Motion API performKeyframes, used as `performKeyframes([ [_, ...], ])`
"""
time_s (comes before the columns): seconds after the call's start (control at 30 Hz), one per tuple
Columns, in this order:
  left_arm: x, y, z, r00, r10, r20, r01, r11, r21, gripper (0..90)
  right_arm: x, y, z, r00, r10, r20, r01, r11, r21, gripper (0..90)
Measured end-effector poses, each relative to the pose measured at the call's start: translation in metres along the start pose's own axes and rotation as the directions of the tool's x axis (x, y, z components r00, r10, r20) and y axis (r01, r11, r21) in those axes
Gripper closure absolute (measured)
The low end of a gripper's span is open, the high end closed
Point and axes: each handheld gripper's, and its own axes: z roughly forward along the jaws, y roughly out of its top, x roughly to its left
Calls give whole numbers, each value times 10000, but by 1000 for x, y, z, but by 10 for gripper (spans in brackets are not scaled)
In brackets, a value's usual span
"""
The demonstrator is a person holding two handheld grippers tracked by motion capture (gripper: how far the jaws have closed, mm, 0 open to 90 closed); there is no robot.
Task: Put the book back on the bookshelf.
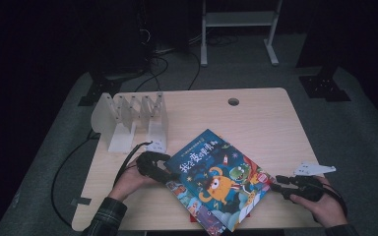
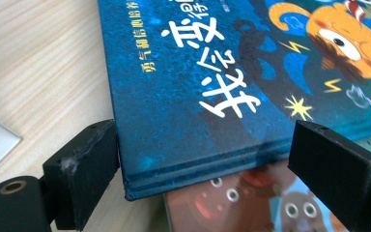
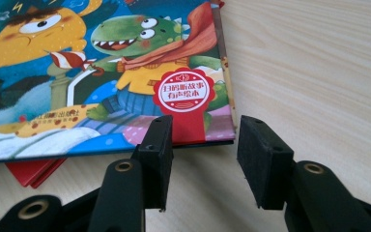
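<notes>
Nearest the person, at the front edge of the surface [image 1: 256, 105], lies the blue picture book [image 1: 219, 179], turned at a slant so one corner points toward the far side. It rests on a second book [image 1: 207, 216] whose cover peeks out beneath its near corner; most of that lower book is hidden, and the front edge of the high view cuts off its tip. In the right claw view a red corner [image 3: 36, 170] pokes from under the top book, and what it belongs to cannot be made out.

The left claw [image 1: 163, 173] sits at the book's left corner. In the left claw view its jaws stand spread wide on either side of that corner; the left pad lies right against the book's spine edge, the right pad stands off the cover, so nothing is pinched. The left hand [image 1: 130, 179] hides much of the tool from above.

The right claw [image 1: 275, 186], held in the right hand [image 1: 325, 204], points at the book's right corner. Its jaws are partly spread; one pad overlaps the cover's bottom edge by the red seal, the other hangs over bare wood, and whether the first pad touches the book cannot be told.

Farther back, near the left far corner, a white slotted rack [image 1: 130, 120] stands upright. A round hole [image 1: 233, 102] marks the far edge.
</notes>
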Motion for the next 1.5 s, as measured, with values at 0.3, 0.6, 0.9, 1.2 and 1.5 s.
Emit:
performKeyframes([
  [0.3, -8, -4, -5, 10000, -17, 20, 17, 10000, -43, 97, -10, 6, 6, 9998, 166, -132, -167, 9999, -4, 576],
  [0.6, -14, -9, -11, 9999, -55, 158, 56, 9999, -86, 97, -21, 14, 15, 9975, 538, -465, -555, 9978, -375, 512],
  [0.9, -21, -14, -15, 9998, -83, 195, 85, 9999, -102, 97, -26, 21, 22, 9983, 453, -369, -467, 9982, -385, 506],
  [1.2, -21, -20, -16, 9997, -234, -116, 231, 9995, -203, 84, -32, 33, 35, 9983, 345, -471, -364, 9985, -406, 508],
  [1.5, -24, -19, -15, 9999, -135, 50, 136, 9997, -190, 77, -32, 44, 45, 9994, 32, -348, -41, 9997, -259, 510],
])
